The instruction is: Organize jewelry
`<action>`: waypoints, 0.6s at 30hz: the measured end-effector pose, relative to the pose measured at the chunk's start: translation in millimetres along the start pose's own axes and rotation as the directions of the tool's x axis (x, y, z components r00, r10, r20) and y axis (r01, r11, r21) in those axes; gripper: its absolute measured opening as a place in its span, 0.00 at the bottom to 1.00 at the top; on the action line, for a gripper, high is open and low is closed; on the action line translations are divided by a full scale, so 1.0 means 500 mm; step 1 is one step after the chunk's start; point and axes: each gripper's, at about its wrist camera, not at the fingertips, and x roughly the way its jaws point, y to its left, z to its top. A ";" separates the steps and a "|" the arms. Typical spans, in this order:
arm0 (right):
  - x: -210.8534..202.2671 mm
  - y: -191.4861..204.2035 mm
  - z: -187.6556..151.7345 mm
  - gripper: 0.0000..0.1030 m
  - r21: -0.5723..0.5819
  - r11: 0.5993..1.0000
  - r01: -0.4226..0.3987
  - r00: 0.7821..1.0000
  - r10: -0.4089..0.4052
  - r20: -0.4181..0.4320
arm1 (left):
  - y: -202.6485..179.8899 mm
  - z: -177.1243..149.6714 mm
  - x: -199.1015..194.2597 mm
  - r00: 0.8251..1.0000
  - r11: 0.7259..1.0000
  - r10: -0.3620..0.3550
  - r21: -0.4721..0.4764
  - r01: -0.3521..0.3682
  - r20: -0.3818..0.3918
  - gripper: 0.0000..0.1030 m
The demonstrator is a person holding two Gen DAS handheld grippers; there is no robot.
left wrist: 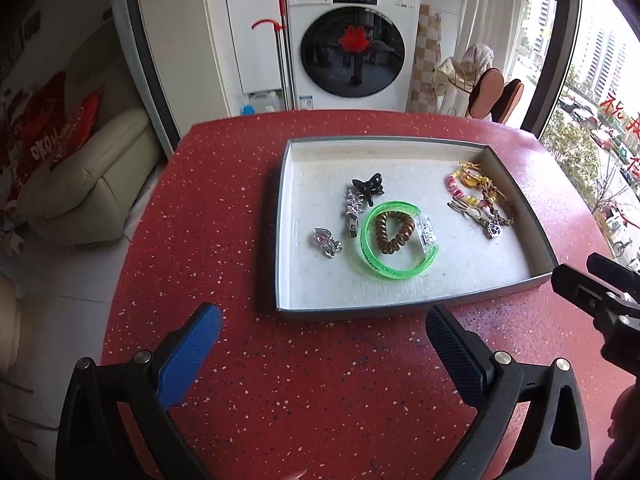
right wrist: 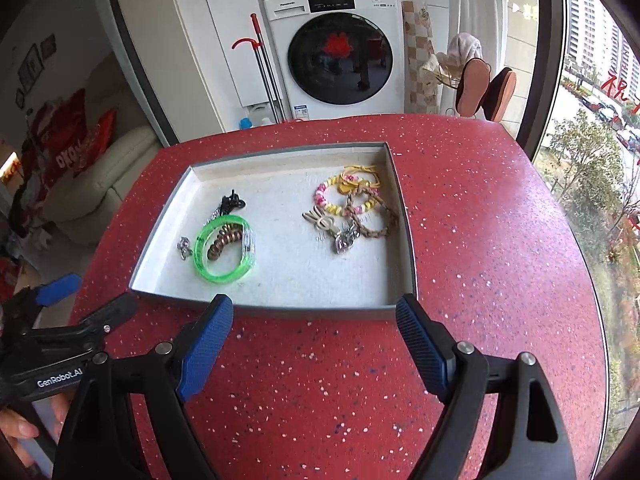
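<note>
1. Left gripper (left wrist: 324, 320): jaws spread wide, nothing between them, angled downward.
2. Right gripper (right wrist: 314, 312): jaws spread wide, empty, angled downward, to the right of the left one.
3. Fingers (right wrist: 18, 426) grasp the left gripper's handle.

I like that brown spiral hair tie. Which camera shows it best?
The left wrist view: the spiral hair tie lies open as a full loop inside the green bangle. The right wrist view shows it sideways, partly hidden by the bangle's rim.
</note>
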 end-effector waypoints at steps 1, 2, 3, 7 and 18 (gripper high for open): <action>-0.003 0.001 -0.005 0.83 0.006 1.000 0.001 1.000 -0.001 0.014 | -0.001 -0.004 -0.004 1.000 1.000 0.005 0.005 -0.005 0.004 1.00; -0.006 0.001 -0.009 0.83 0.013 1.000 0.003 1.000 -0.003 0.027 | -0.001 -0.010 -0.008 1.000 1.000 0.009 0.008 -0.010 0.009 1.00; -0.009 0.002 -0.011 0.83 0.018 1.000 0.006 0.999 -0.007 0.038 | -0.001 -0.015 -0.010 1.000 1.000 0.014 0.008 -0.014 0.012 1.00; -0.011 0.007 -0.024 0.83 0.012 1.000 0.025 0.997 -0.026 0.073 | 0.003 -0.029 -0.011 1.000 1.000 0.007 -0.011 -0.007 0.014 1.00; 0.006 0.007 -0.069 0.83 -0.016 0.998 0.067 0.996 -0.066 0.059 | 0.001 -0.060 0.011 0.999 0.999 0.006 -0.033 -0.007 -0.035 1.00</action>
